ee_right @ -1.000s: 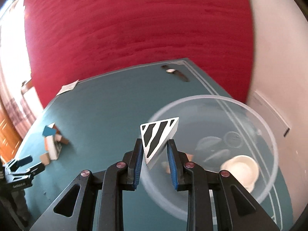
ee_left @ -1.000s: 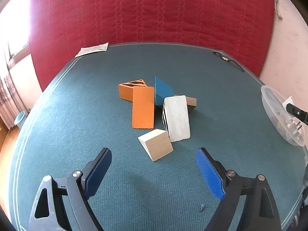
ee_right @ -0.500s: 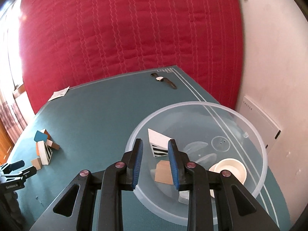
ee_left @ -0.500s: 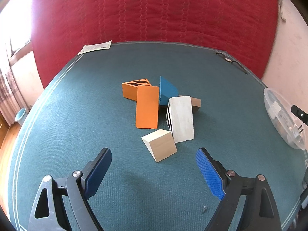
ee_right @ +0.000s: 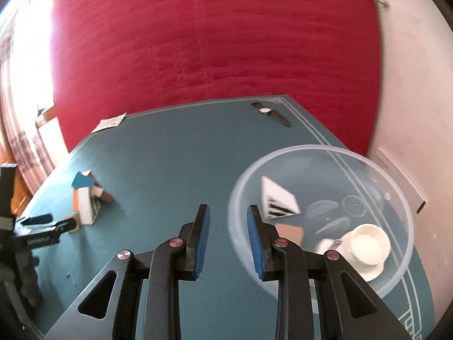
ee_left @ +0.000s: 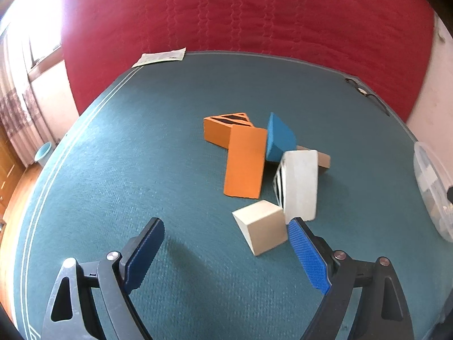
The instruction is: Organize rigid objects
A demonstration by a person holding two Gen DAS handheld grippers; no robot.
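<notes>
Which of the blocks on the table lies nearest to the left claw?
The plain pale wooden block: it sits just ahead of the left claw, beside its right finger. The orange, blue and white blocks lie farther back.

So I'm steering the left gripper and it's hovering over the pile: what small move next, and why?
Probably slide the left gripper toward the tan block until its open fingers straddle it. That block is nearest, lies clear of the pile, and sits off-centre beside the right-hand finger.

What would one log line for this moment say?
left gripper: open, empty, above plain wooden block | right gripper: narrow, empty, beside clear bowl | striped wedge: in bowl
</notes>
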